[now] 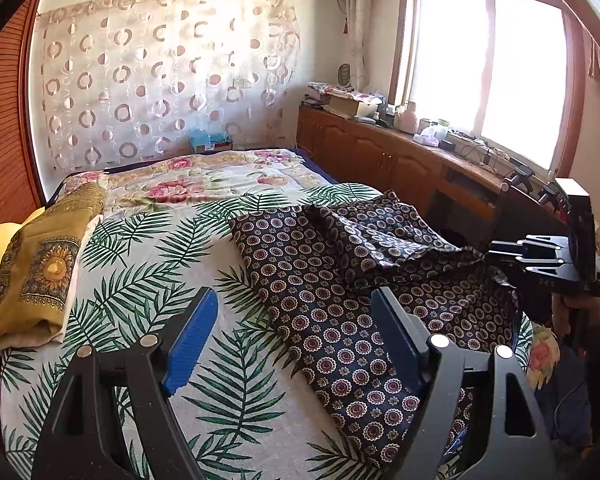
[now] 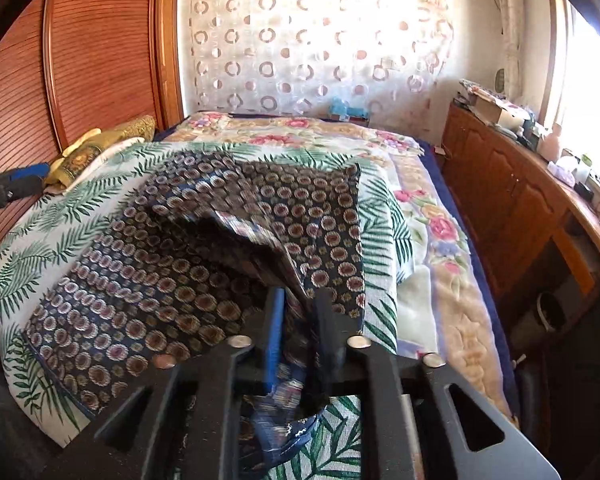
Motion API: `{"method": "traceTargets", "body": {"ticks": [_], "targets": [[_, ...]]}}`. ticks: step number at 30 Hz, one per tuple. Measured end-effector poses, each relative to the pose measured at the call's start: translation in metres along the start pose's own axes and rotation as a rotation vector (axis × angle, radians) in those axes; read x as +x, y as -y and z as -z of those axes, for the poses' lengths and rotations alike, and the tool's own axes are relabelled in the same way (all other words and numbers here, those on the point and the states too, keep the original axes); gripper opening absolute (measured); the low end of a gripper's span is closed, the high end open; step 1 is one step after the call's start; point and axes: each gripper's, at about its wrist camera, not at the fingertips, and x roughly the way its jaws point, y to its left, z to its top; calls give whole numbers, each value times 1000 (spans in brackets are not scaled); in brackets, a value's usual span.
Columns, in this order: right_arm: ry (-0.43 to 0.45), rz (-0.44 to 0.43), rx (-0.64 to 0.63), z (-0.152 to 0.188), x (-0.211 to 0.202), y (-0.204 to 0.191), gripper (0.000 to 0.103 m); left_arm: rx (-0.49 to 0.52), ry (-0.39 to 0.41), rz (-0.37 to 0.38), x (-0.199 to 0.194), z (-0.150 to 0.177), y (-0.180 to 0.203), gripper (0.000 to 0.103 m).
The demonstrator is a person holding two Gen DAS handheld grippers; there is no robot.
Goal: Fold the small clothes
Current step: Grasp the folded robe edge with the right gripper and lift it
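A dark navy garment with round floral medallions (image 1: 324,280) lies partly folded on the bed, one flap laid over the middle. My left gripper (image 1: 294,294) hovers open and wide over the garment's left edge, with nothing between its blue pads. In the right wrist view the same garment (image 2: 180,260) rises in a fold up to my right gripper (image 2: 300,294). Its fingers stand a little apart with a bunched edge of the cloth lying slack between them. The right gripper (image 1: 494,250) also shows at the garment's right corner. The left gripper (image 2: 16,184) shows at the far left.
A palm-leaf sheet (image 1: 152,248) covers the bed over a floral blanket (image 1: 220,176). A folded olive-gold pile (image 1: 40,268) rests at the bed's left side. A wooden cabinet (image 1: 380,148) with clutter runs along the right under the window. A slatted wooden headboard (image 2: 80,60) stands on the left.
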Motion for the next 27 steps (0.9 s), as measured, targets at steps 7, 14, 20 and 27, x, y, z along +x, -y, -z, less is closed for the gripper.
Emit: {"method": "traceTargets", "body": {"ticks": [7, 14, 20, 27], "targets": [[29, -47, -13, -13, 1, -7, 51, -6, -38, 9, 11, 12, 3, 80], [-21, -132, -81, -40, 42, -30, 51, -5, -67, 16, 19, 22, 5, 80], [-87, -163, -157, -55, 79, -48, 51, -9, -70, 21, 18, 25, 3, 80], [-195, -155, -220, -53, 117, -57, 51, -17, -73, 26, 17, 28, 1, 80]]}}
